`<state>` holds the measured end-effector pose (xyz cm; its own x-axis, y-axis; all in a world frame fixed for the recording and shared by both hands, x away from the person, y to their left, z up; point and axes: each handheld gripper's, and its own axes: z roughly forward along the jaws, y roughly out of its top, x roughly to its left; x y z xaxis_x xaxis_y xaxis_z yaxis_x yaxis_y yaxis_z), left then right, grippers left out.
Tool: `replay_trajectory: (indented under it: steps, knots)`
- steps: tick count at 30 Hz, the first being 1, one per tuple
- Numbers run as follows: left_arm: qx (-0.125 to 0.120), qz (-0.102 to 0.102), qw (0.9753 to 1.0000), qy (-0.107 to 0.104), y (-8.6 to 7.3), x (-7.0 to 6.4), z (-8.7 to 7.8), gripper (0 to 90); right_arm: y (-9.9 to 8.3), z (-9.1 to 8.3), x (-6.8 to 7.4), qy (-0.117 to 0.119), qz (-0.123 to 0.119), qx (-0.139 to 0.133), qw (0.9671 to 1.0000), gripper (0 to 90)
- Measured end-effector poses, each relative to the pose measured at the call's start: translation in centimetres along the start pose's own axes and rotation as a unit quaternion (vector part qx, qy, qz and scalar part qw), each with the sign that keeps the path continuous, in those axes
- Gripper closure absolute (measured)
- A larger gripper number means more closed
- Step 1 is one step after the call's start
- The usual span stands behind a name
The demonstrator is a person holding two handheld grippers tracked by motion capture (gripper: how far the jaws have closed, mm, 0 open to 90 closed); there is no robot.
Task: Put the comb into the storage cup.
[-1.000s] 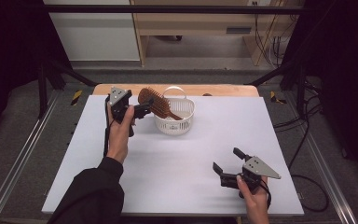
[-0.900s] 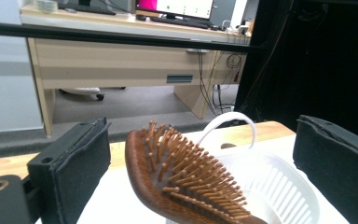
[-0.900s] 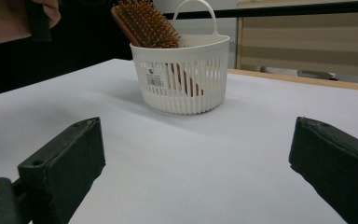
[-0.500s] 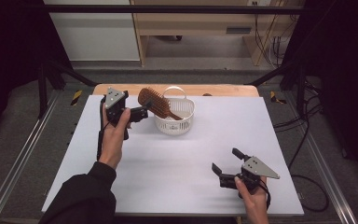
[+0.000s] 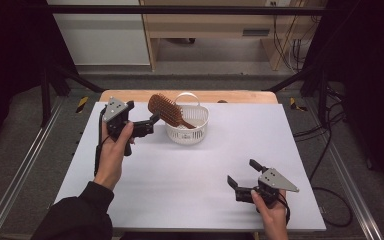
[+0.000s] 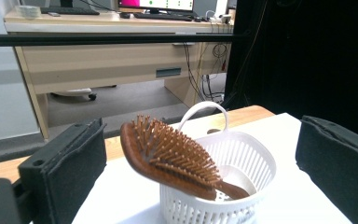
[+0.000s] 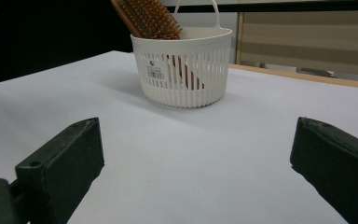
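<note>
A: Hairbrush position? The brown wooden bristled hairbrush [image 5: 169, 110] is seen propped handle-down in the white slotted plastic basket [image 5: 187, 131].

B: The left gripper [image 5: 149, 124] is held spread beside it, the right gripper [image 5: 241, 176] spread, well apart.

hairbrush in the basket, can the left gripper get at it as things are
Probably yes: the left gripper is open just beside the hairbrush, whose head leans out over the basket rim toward it, with nothing between them.

A brown wooden bristle hairbrush [image 7: 145, 17] leans inside a white slotted plastic basket [image 7: 182, 67] on the white table [image 7: 177, 158], beyond two parted black jaws.
</note>
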<state>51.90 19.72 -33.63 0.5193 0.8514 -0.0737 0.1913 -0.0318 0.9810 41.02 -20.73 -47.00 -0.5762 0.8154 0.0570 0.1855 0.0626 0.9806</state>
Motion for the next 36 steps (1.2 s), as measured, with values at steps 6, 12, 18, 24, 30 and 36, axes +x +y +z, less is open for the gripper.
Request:
replay_trajectory:
  steps: [6,12,18,24,30,36]
  knots:
    - [-0.004,-0.003,1.0000,-0.001,-0.2,0.8,-2.2,1.7,-0.1,0.1,0.1,0.002,-0.004,0.002,1.0000,3.0]
    - [-0.011,-0.006,0.9999,0.002,-0.1,2.0,-4.4,1.7,-0.1,0.0,0.1,-0.001,-0.007,0.004,1.0000,3.0]
    - [-0.019,-0.002,0.9998,0.008,0.3,2.9,-6.6,1.7,-0.2,-0.1,0.1,-0.007,-0.012,0.002,0.9999,3.3]
    - [-0.018,0.001,0.9997,0.014,-0.9,3.3,-8.2,1.7,-0.2,-0.4,0.0,-0.014,-0.018,-0.002,0.9997,3.2]
    - [-0.023,0.012,0.9995,0.021,-1.6,3.5,-9.8,1.7,-0.2,-0.3,0.1,-0.020,-0.035,-0.010,0.9991,3.1]
    - [-0.028,0.006,0.9992,0.028,-2.3,4.2,-10.8,1.6,-0.3,-0.4,0.2,-0.029,-0.044,-0.018,0.9984,2.9]
